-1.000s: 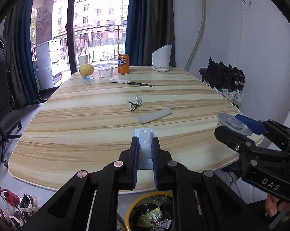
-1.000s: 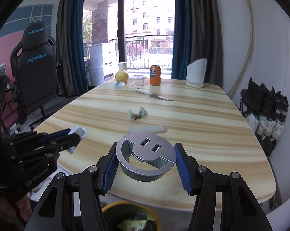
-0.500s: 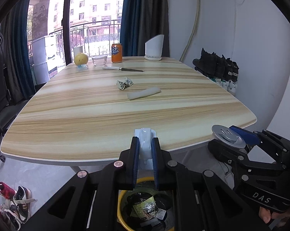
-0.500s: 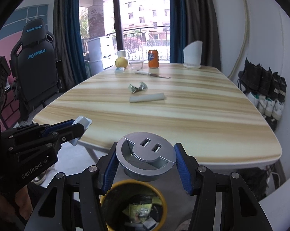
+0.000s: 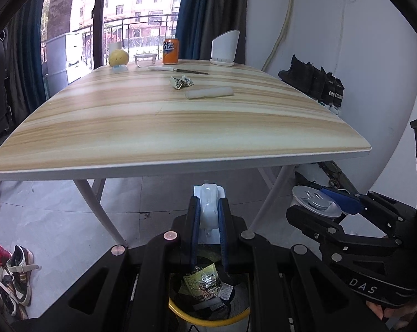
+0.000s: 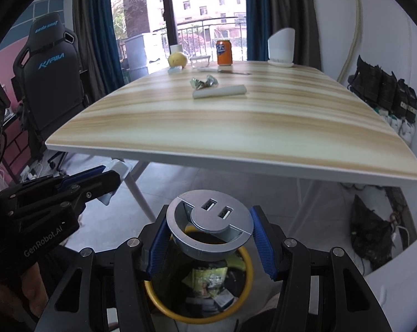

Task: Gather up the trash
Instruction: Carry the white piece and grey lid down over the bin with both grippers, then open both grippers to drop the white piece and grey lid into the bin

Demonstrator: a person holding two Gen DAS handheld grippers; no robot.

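A: What has moved over the last second?

B: Both hands have come down and back from the counter [image 5: 180,127]. A second ago the left gripper [image 5: 208,215] and its white plastic piece [image 5: 208,207] showed against the counter top; now they hang below its near edge, over the floor.

A: And the right?

B: The same. The right gripper [image 6: 208,238] with the round grey USB socket [image 6: 208,221] has sunk from counter level to just above the yellow-rimmed trash bin [image 6: 153,301].

A: The bin looks different.

B: Only a sliver of its rim showed before; now the rim and the wrappers inside it show in both views.
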